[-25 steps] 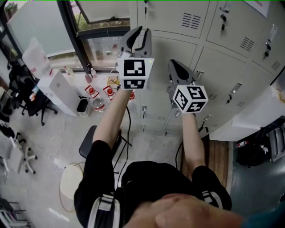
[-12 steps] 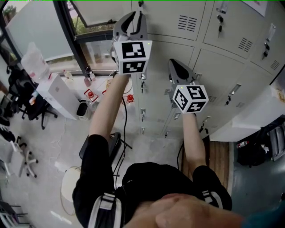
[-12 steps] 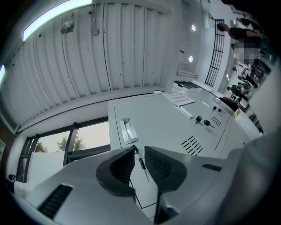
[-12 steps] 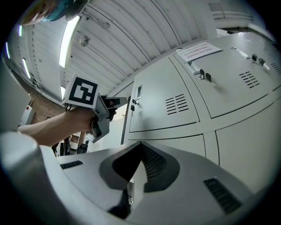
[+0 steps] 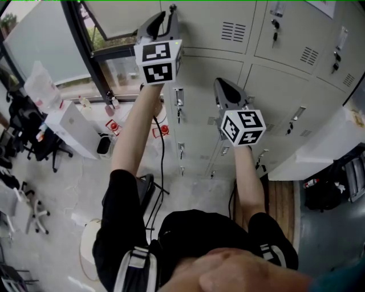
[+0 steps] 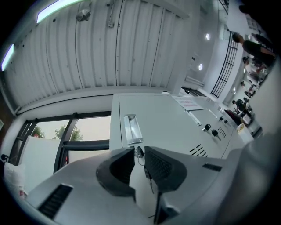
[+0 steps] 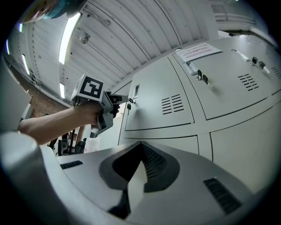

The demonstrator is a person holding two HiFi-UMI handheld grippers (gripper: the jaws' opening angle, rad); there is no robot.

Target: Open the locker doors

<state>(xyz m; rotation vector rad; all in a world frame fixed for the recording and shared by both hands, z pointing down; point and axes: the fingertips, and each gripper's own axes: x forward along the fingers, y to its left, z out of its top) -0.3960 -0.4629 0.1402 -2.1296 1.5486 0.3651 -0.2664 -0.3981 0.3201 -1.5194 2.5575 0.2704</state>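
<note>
Left gripper [image 5: 165,16], jaws parted; the locker key [image 6: 138,152] lies just ahead, in line with their gap. Right gripper [image 7: 140,148] closed, empty.

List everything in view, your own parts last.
Lockers: one bank, pale grey, straight ahead, doors shut.
Key: one, dark, in the lock under the recessed handle.
Notice: one, white, on an upper door.
Window: one, dark-framed, left of the lockers.
Stool: one, black, on the floor below.
Bag: one, black, lower right.
Left tool: one, grey, held high, jaws apart, empty.
Right tool: one, grey, held lower, jaws shut, empty.
</note>
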